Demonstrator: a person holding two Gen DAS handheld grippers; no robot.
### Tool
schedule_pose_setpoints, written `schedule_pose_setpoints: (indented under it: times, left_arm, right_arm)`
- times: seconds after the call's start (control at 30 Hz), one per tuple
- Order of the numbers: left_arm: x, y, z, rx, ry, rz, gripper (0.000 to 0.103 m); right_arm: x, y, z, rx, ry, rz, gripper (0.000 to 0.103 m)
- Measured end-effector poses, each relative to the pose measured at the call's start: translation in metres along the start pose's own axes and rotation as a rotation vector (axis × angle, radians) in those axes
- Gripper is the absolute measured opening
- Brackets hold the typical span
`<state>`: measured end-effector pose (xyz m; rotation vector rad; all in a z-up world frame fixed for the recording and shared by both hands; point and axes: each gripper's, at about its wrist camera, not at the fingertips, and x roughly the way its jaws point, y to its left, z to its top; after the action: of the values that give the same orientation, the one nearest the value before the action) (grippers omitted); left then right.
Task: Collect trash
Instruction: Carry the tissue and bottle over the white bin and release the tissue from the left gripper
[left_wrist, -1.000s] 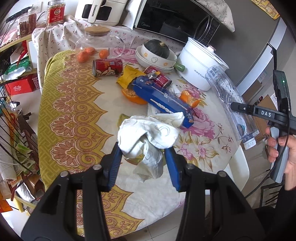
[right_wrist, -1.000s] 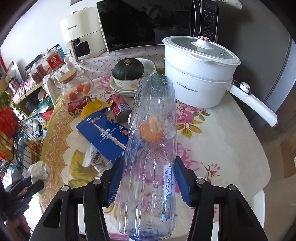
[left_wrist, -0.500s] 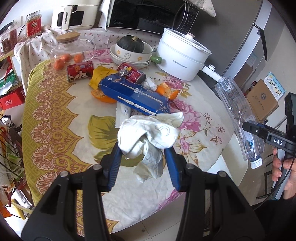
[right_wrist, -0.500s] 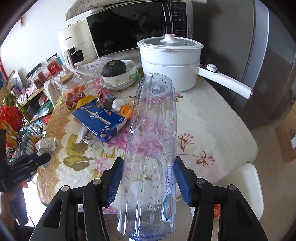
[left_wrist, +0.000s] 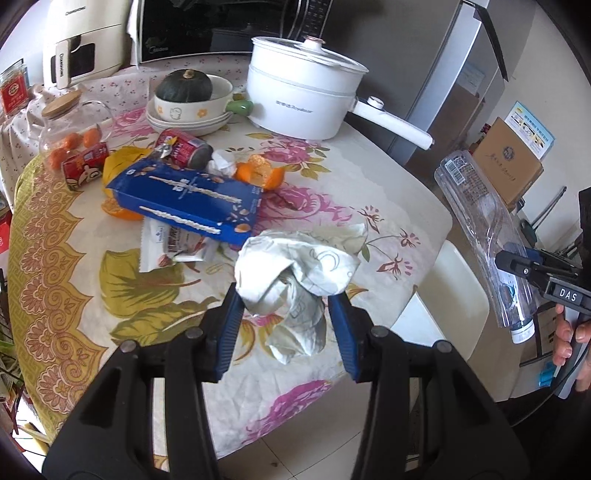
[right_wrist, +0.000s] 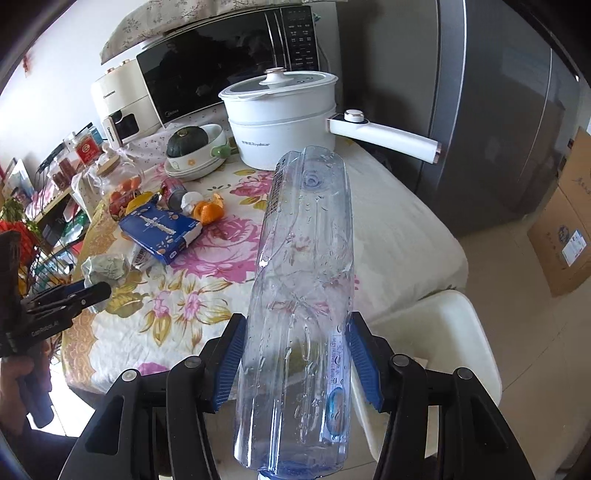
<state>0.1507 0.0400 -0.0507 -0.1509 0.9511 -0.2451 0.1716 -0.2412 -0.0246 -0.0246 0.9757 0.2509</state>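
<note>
My left gripper (left_wrist: 286, 314) is shut on a crumpled white paper wad (left_wrist: 295, 273), held above the near edge of the flowered table (left_wrist: 369, 173). My right gripper (right_wrist: 295, 354) is shut on a crushed clear plastic bottle (right_wrist: 303, 288), held off the table's right side over a white stool (right_wrist: 436, 328). In the left wrist view the bottle (left_wrist: 484, 229) and the right gripper (left_wrist: 524, 266) show at far right. More trash lies on the table: a blue box (left_wrist: 188, 199), a snack wrapper (left_wrist: 166, 243), orange peel (left_wrist: 258, 173), two red cans (left_wrist: 181, 146), a small paper ball (left_wrist: 221, 162).
A white electric pot (left_wrist: 303, 99) with a long handle, stacked bowls holding a dark squash (left_wrist: 184, 92), and a glass jar of oranges (left_wrist: 70, 125) stand at the table's back. A microwave (right_wrist: 229, 74), grey fridge (right_wrist: 498, 110) and cardboard boxes (right_wrist: 565, 229) lie beyond. A shelf (right_wrist: 48, 206) stands left.
Both grippers have drawn back from the table and swung right with their loads; the bottle now hangs over the stool, and the paper wad is nearer the table's edge.
</note>
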Motion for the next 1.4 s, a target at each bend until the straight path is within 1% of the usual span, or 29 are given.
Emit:
schedule_pose_setpoints:
  times: [0.27,0.43,0.63,0.77,1.0,1.2,1.23,1.27,1.3,1.37,1.4]
  left_arm:
    - [0.022,-0.061,0.004,0.080,0.026,-0.055,0.049]
    - [0.036,-0.097,-0.001,0.121,0.045,-0.089,0.049]
    - [0.050,-0.141,-0.010,0.186,0.056,-0.120,0.049]
    - [0.063,-0.170,-0.016,0.216,0.075,-0.152,0.049]
    - [0.094,-0.223,-0.030,0.274,0.112,-0.203,0.049]
    - [0.120,-0.249,-0.039,0.320,0.129,-0.221,0.050]
    - [0.124,-0.251,-0.040,0.325,0.130,-0.227,0.051]
    - [0.127,-0.253,-0.040,0.330,0.131,-0.228,0.057]
    - [0.129,-0.254,-0.041,0.335,0.133,-0.224,0.061]
    - [0.131,-0.255,-0.042,0.338,0.127,-0.187,0.071]
    - [0.130,-0.254,-0.042,0.338,0.124,-0.173,0.073]
  right_arm:
    - [-0.009,-0.049,-0.022,0.069,0.027,-0.056,0.057]
    - [-0.014,-0.083,-0.040,0.111,0.044,-0.089,0.057]
    - [-0.010,-0.129,-0.064,0.182,0.101,-0.131,0.057]
    - [-0.011,-0.152,-0.078,0.217,0.121,-0.154,0.057]
    - [-0.012,-0.173,-0.093,0.246,0.145,-0.170,0.057]
    - [-0.009,-0.179,-0.099,0.241,0.165,-0.181,0.057]
    - [-0.007,-0.179,-0.099,0.238,0.169,-0.183,0.057]
    - [-0.007,-0.179,-0.100,0.236,0.173,-0.183,0.057]
    - [-0.006,-0.179,-0.100,0.233,0.175,-0.184,0.057]
    - [-0.005,-0.178,-0.100,0.232,0.177,-0.183,0.057]
    - [-0.005,-0.178,-0.100,0.231,0.177,-0.181,0.057]
